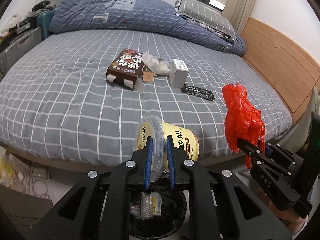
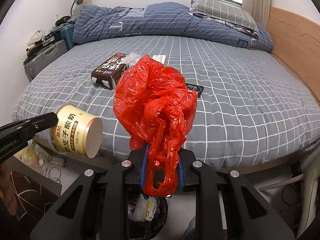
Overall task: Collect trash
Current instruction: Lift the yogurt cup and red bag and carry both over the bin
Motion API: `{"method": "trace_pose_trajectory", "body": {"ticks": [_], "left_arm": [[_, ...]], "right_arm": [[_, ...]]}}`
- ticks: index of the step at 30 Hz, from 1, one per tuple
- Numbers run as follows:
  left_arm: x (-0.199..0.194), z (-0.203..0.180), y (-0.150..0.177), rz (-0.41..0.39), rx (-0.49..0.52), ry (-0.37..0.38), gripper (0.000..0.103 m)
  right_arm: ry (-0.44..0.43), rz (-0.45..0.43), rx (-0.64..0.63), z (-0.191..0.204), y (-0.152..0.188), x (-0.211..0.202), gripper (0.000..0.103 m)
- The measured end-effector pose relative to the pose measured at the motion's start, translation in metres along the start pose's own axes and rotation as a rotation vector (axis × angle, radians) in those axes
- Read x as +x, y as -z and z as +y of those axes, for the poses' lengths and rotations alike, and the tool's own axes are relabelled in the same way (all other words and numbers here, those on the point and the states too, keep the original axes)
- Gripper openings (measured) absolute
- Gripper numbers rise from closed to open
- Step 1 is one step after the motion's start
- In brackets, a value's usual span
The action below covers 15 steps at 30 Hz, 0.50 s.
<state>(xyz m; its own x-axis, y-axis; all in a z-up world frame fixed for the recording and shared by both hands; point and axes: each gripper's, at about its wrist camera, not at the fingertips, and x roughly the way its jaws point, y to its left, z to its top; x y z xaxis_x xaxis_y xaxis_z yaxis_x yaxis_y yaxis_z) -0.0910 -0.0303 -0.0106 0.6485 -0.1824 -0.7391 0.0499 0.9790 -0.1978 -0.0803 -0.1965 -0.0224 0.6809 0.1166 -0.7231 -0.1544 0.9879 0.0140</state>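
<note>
- Above the black-lined trash bin, which stands on the floor at the foot of the bed, both grippers hang with their loads, so each piece looks staged for a drop into the bin rather than set down anywhere.
- The left gripper has its jaws clenched on the rim and clear lid of a yellow yogurt cup; the cup lies on its side in the grip, base pointing away toward the right, directly over the bin's mouth.
- The right gripper has its jaws clamped on the handles and neck of a crumpled red plastic bag; the bulk of the bag billows up ahead of the jaws while a loop of it dangles down toward the bin.
- Both grippers tilt steeply downward, side by side, the right one just to the right of the left as seen from the left wrist, each aimed past the bed's edge at the bin.
- The bin already holds wrappers and a small yellow packet, so in my judgement these 2 items are next to go in.
- Beyond the bin, on the bed's grey checked sheet, more trash waits: a brown box, a clear pouch with a tag, a white box and a black card, all well apart from the bin.
</note>
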Motion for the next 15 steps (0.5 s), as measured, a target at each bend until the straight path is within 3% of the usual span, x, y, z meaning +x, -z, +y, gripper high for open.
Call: {"method": "trace_pose_trajectory", "body": {"ticks": [15], "left_arm": [[-0.025, -0.001, 0.046, 0.048, -0.037, -0.035, 0.013]], "right_arm": [[-0.004, 0.049, -0.006, 0.010, 0.039, -0.026, 0.022]]}}
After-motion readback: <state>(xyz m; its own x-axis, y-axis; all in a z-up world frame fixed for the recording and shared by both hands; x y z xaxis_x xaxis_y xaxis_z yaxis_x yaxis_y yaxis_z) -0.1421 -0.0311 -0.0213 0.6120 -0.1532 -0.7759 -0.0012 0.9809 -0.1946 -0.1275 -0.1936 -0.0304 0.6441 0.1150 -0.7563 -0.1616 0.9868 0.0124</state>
